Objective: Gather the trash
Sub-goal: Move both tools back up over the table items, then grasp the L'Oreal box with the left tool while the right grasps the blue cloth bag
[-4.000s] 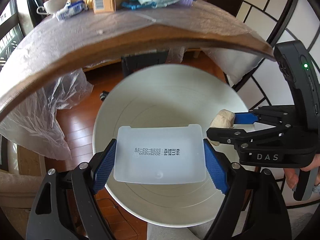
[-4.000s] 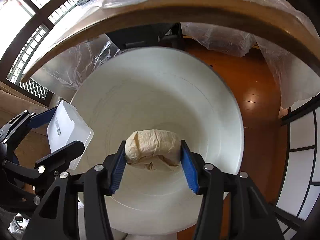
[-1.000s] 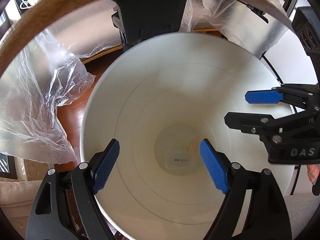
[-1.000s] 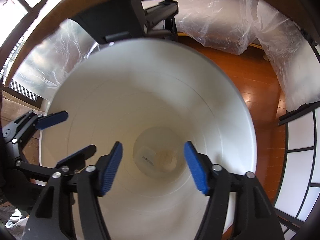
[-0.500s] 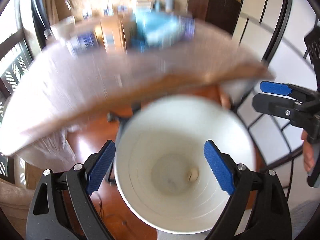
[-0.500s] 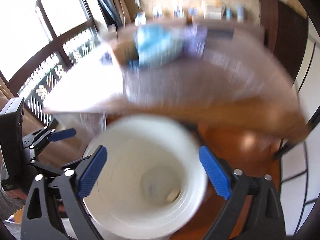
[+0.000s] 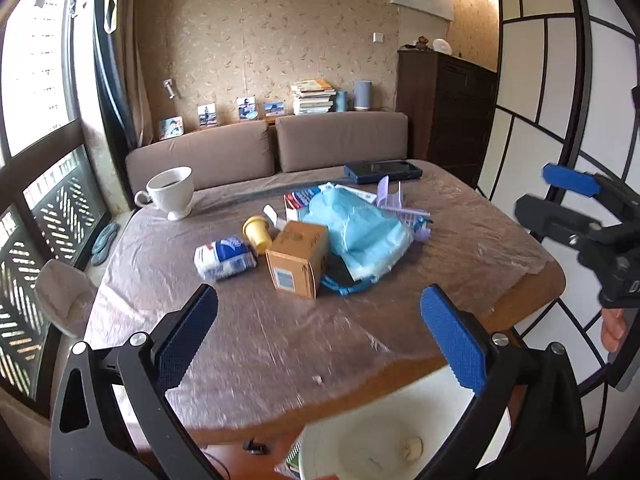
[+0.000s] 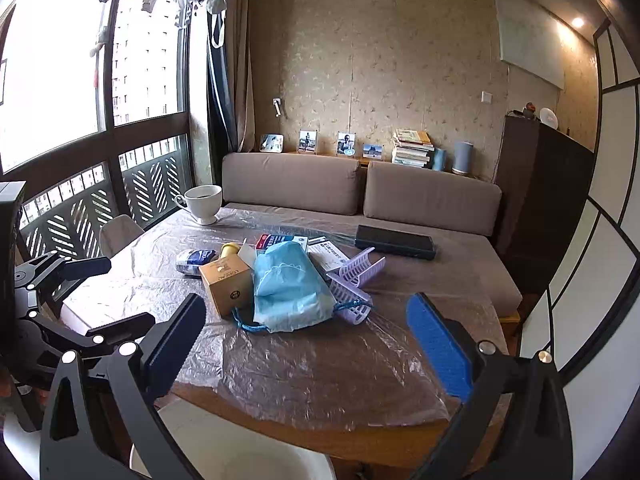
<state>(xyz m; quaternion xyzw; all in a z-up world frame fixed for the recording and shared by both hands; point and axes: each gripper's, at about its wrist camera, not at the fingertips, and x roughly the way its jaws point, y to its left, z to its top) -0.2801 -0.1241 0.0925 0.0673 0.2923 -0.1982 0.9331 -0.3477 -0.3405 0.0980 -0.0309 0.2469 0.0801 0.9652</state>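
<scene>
Above the table edge, both tongs hang spread and empty: left gripper [image 7: 320, 330], right gripper [image 8: 306, 334]. White bin [image 7: 360, 440] sits below the near edge with one crumpled wad visible inside. Remaining trash is piled mid-table: cardboard box [image 7: 298, 258], blue bag [image 7: 360, 232], crumpled wrapper [image 7: 224, 258]. My plan: take the box first, square across its sides. Cup [image 7: 172, 192] and the loose plastic table cover [image 7: 260, 340] could snag; keep clear.
</scene>
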